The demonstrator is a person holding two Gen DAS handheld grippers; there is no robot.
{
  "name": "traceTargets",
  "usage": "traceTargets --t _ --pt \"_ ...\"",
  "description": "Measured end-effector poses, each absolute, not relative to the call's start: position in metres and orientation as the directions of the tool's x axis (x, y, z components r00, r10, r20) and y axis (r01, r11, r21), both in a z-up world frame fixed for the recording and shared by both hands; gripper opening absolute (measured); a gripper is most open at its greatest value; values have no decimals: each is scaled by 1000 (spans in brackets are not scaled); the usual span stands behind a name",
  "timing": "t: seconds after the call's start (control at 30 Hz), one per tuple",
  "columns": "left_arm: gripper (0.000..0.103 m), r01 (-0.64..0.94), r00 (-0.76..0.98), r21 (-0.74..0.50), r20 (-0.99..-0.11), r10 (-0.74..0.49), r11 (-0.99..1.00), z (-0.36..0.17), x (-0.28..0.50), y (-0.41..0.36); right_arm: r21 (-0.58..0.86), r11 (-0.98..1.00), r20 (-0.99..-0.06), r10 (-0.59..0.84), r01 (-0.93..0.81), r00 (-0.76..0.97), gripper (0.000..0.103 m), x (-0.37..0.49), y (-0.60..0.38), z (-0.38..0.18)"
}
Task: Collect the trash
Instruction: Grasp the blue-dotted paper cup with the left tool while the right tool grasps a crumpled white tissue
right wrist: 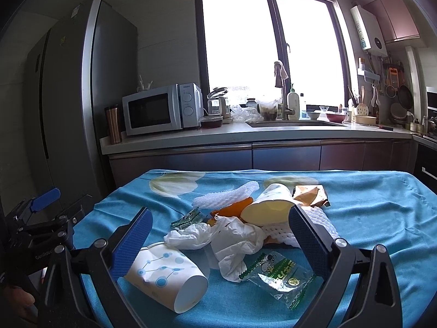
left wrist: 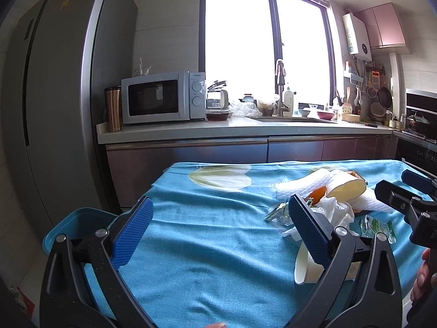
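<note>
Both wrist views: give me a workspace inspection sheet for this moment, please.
Surface: table under a blue floral cloth, wrinkled.
Job's things: dotted paper cup on its side; second paper cup tipped over; crumpled white tissue; clear snack wrapper; white foam netting; blue bin at the table's left edge.
Clutter: nothing seen beyond the trash.
Grippers: left gripper open, empty; right gripper open over the pile.
Cables: nothing seen.
Surroundings: microwave, fridge, sink counter, window.
</note>
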State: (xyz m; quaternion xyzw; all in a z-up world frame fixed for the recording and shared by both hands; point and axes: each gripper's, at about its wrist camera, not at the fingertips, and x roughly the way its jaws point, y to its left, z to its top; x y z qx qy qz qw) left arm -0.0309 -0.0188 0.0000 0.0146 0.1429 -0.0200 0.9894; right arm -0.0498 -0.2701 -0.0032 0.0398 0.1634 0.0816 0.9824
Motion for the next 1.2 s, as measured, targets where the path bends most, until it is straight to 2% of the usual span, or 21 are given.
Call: traceTargets --t 0.17,0.47,0.57,0.73,0.8,0.83,0.9,0.93,0.97,1.0,1.2 --pt "97 132 926 3 -357 -122 991 -10 -20 -25 134 982 -367 174 -133 914 96 -40 -281 -11" --pt "97 355 822 -48 -459 -336 934 -24 -11 -47 187 969 -511 235 -160 827 77 -1 -293 -32" --pt "95 421 772 -71 -496 -398 904 -32 -7 -57 185 966 -549 254 -180 796 75 15 -289 -38" --pt "77 493 680 -144 -552 -483 858 -47 5 -69 178 963 -613 268 -201 743 66 38 -283 -50" --pt "70 510 655 -182 -551 -517 841 -50 9 -68 188 960 -634 279 -206 722 56 44 -282 -55" --pt "64 522 642 -195 -551 -533 830 -51 10 -69 194 958 -641 286 -210 712 53 46 -282 -57" --pt "53 537 621 -216 -553 -555 815 -51 12 -68 204 955 -649 297 -215 700 41 47 -282 -59" --pt "45 549 603 -230 -555 -572 803 -53 13 -68 210 953 -652 302 -217 696 36 48 -282 -59" --pt "35 555 592 -242 -558 -582 796 -53 13 -68 216 952 -655 307 -219 690 23 48 -282 -61" --pt "31 557 584 -246 -563 -585 793 -54 14 -69 226 948 -658 319 -224 682 11 49 -282 -62" --pt "17 570 562 -289 -546 -621 769 -50 13 -60 271 933 -636 358 -236 684 5 40 -289 -59"
